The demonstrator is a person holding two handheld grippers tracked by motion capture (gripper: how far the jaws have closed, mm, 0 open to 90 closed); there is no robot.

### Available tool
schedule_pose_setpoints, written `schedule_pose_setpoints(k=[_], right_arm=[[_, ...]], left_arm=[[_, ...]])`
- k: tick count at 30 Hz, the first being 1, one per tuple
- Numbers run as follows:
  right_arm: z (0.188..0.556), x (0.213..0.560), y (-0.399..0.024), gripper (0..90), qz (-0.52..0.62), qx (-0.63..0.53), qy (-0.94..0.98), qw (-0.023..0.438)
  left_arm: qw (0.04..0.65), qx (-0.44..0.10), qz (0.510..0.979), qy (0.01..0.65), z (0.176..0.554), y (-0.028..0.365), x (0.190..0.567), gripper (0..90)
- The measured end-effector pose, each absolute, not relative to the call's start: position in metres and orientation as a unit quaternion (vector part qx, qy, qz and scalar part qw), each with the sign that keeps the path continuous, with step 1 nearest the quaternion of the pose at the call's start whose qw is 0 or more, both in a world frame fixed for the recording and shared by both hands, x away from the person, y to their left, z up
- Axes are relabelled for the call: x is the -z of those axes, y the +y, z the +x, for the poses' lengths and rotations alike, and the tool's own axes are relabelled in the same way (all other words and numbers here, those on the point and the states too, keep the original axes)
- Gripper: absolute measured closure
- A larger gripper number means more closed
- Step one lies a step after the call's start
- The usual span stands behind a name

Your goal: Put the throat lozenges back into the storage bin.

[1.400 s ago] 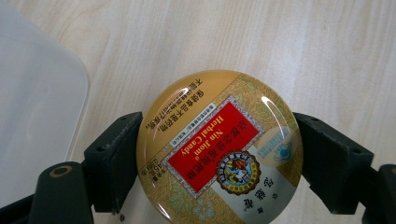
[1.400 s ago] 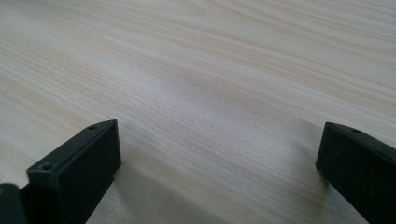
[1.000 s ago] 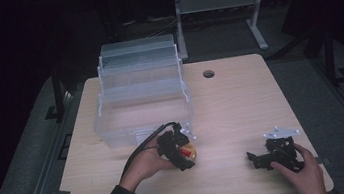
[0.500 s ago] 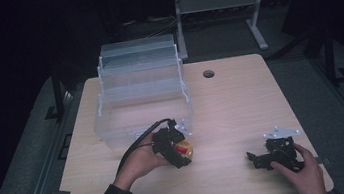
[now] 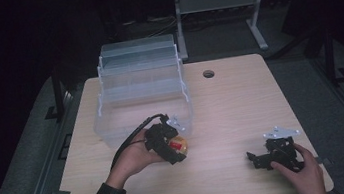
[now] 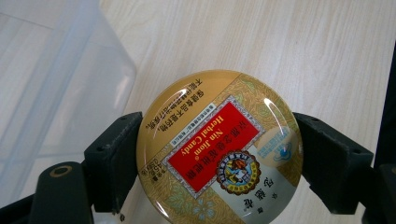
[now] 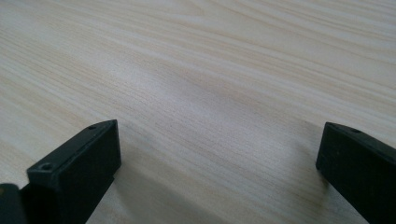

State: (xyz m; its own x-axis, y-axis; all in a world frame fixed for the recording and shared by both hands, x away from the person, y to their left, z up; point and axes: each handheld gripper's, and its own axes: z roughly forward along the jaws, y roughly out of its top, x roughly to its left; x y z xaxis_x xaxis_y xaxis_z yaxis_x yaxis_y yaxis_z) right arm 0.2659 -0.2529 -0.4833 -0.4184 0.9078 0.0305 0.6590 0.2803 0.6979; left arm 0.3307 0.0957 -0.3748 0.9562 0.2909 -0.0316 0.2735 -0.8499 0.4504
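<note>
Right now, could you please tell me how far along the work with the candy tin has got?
Done: the left tool is shut on the round candy tin, gripping it at both sides. In hand: the tin sits just outside the clear bin. Left: probably moving it into the bin, which looks empty. The right tool rests open on the table.

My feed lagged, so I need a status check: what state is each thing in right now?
Left tongs: shut on the candy tin.
Candy tin: lid on, gripped by its rim, beside the bin.
Right tongs: open, nothing between the jaws, low over the table.
Clear bin: open-topped, upright.
</note>
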Motion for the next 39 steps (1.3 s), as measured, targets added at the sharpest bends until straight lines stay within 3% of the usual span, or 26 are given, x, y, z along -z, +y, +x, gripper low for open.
schedule_pose_setpoints(k=[39], right_arm=[[0.266,0.483,-0.253,0.0,0.505,-0.325,0.777,0.192]], left_arm=[[0.249,-0.041,0.95,0.184,0.341,0.14,0.335,19.6]])
